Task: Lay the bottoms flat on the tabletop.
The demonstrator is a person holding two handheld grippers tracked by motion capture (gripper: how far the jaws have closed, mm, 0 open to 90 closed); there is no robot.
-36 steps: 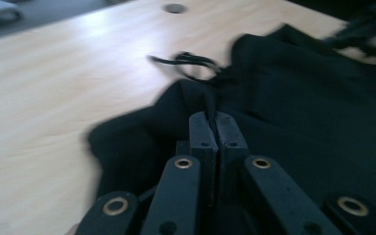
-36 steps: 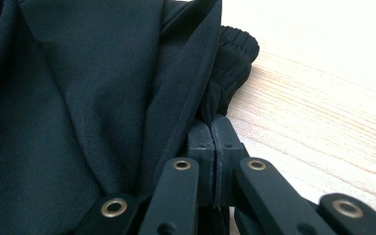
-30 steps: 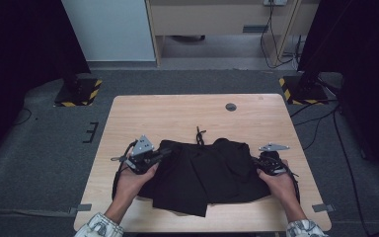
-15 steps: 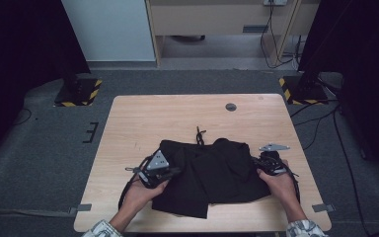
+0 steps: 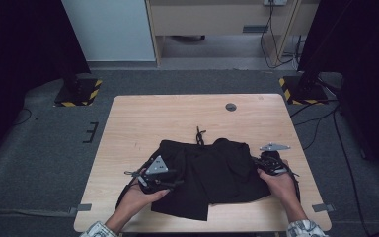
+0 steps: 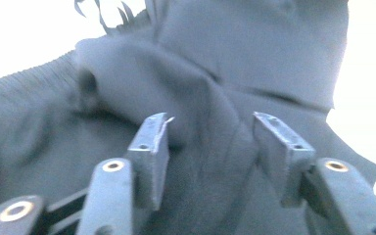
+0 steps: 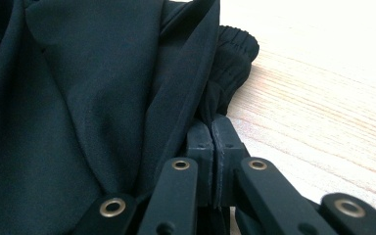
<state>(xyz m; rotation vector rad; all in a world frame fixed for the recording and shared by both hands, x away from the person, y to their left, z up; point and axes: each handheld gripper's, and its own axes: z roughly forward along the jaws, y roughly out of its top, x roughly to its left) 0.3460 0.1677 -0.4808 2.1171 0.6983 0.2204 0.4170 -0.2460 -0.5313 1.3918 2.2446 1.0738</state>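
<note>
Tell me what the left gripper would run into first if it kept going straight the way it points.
The left gripper has open jaws aimed at the black garment, so it would likely meet that fabric first, probably the raised fold just ahead; depth there is hard to judge.

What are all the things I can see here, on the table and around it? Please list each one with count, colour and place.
garment: one, black, crumpled on the near half of the table
drawstring: one, black, at the garment's far edge
table: one, light wood
round cap: one, dark, set in the table's far right part
striped bases: two, black and yellow, on the floor past both far corners
left tool: one, black, open over the garment
right tool: one, black, shut on the garment's edge
</note>
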